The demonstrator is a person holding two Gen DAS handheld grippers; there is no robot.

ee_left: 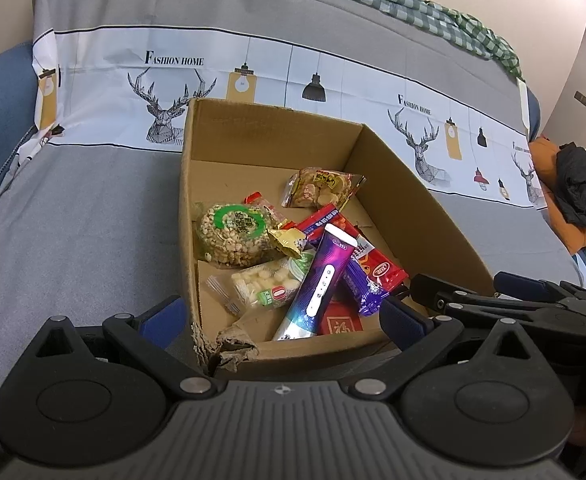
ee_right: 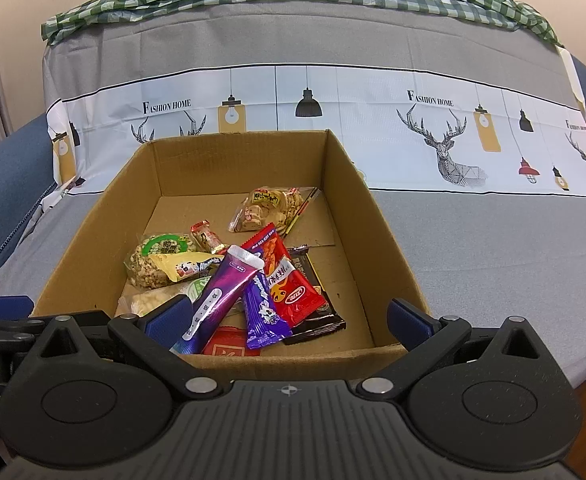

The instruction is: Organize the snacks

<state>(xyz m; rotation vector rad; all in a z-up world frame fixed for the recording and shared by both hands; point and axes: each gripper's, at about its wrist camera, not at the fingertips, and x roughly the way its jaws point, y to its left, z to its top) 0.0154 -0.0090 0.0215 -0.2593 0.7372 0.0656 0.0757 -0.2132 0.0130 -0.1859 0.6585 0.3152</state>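
Jaws of both grippers stand spread wide and grasp nothing: left gripper straddles the near left corner of the cardboard box, right gripper hangs over its near wall. Step in hand, by judgement: choosing a packet to lift or shift; best done by coming down on the topmost item, the purple tube-shaped pack, gripping across its narrow width so the slick wrappers beneath are not dragged along. Box contents, all snacks, heaped toward the near side: round puffed-grain cake with green label; clear bag of pale white pieces; purple wrapped bar; red packets atop a dark flat packet; small red-wrapped sweet; yellow packet; bag of biscuits apart toward the far wall. Torn cardboard at near left corner. Box rests on grey cloth with deer print.
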